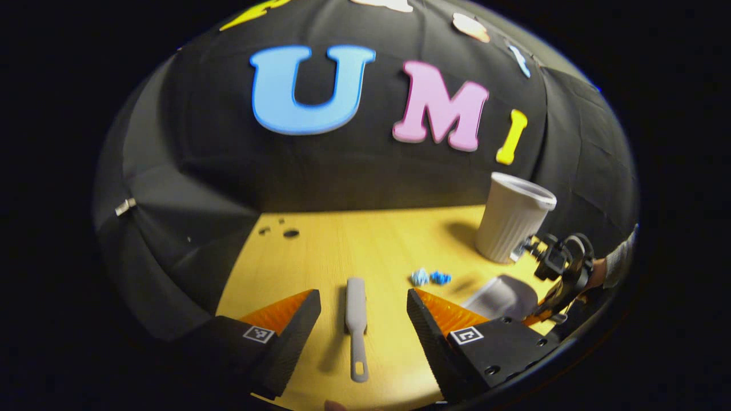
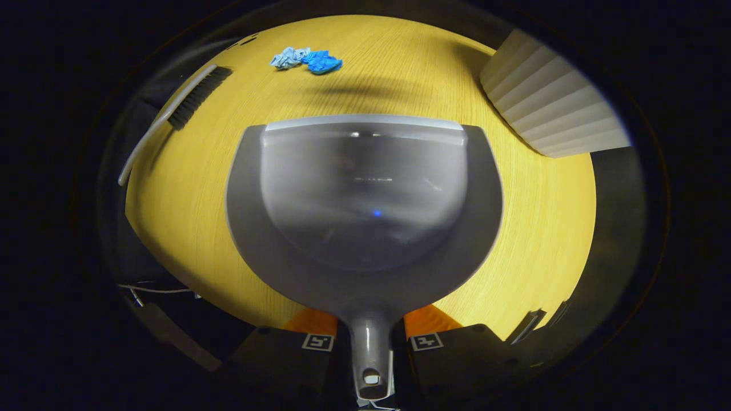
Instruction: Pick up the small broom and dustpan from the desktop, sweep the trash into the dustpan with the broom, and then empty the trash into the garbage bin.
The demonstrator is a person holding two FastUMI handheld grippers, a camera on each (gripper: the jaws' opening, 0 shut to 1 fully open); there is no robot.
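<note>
A grey small broom [image 1: 356, 319] lies flat on the yellow desktop [image 1: 371, 240], handle toward me, between the spread fingers of my left gripper [image 1: 364, 311], which stands open above it and does not touch it. Blue crumpled trash [image 1: 430, 278] sits just beyond on the right. In the right gripper view, my right gripper [image 2: 371, 342] is shut on the handle of the grey dustpan [image 2: 365, 200], whose mouth faces the trash [image 2: 307, 59]. The broom [image 2: 183, 108] lies at the far left there. The dustpan [image 1: 499, 297] and the right gripper [image 1: 562, 268] also show at the right of the left gripper view.
A white ribbed garbage bin [image 1: 512, 224] stands at the back right of the desktop, close to the dustpan [image 2: 548, 97]. A sleeve [image 1: 619, 262] holds the other gripper at the right edge. Small holes [image 1: 282, 231] mark the desktop's far left.
</note>
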